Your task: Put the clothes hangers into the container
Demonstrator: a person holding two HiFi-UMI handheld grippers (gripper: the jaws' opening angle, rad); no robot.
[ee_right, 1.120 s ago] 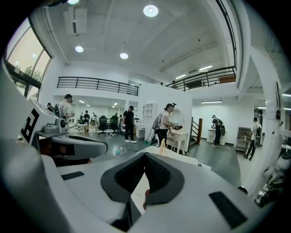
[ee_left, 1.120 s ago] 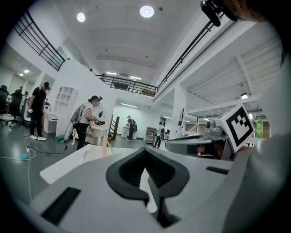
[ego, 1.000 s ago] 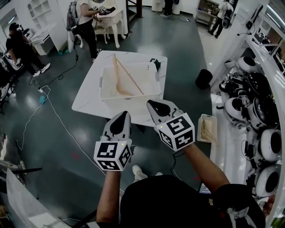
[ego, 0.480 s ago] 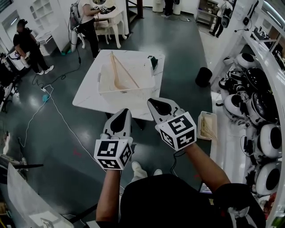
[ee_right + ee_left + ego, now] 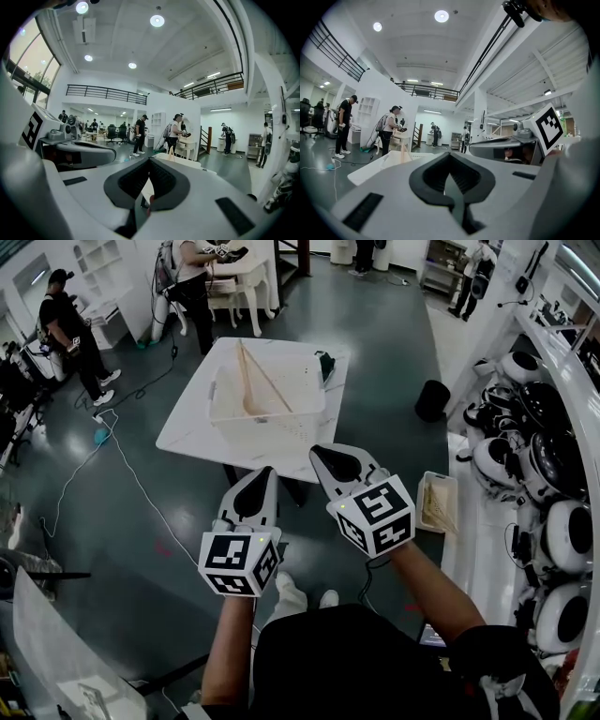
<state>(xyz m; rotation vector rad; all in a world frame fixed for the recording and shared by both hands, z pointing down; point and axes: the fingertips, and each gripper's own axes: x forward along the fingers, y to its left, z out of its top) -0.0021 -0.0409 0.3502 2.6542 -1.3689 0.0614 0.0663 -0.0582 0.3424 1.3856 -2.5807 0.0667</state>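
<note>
A white container (image 5: pixel 266 419) stands on a white table (image 5: pixel 192 442) ahead of me. Wooden clothes hangers (image 5: pixel 253 381) lie inside it, leaning across its width. Both grippers hover in the air well short of the table, side by side over the dark floor. My left gripper (image 5: pixel 254 496) is shut with nothing in it, and its jaws meet in the left gripper view (image 5: pixel 449 180). My right gripper (image 5: pixel 336 464) is shut and empty too, its pads closed together in the right gripper view (image 5: pixel 143 192).
A small dark object (image 5: pixel 326 367) lies on the table's far right corner. A black bin (image 5: pixel 431 401) stands on the floor to the right. A tray of wooden pieces (image 5: pixel 436 507) and several round white-and-black devices (image 5: pixel 534 474) line the right shelf. People stand at the back left.
The table and container have slid slightly up and left in the head view. Both grippers stay shut and nearly still. People at the back left have shifted.
</note>
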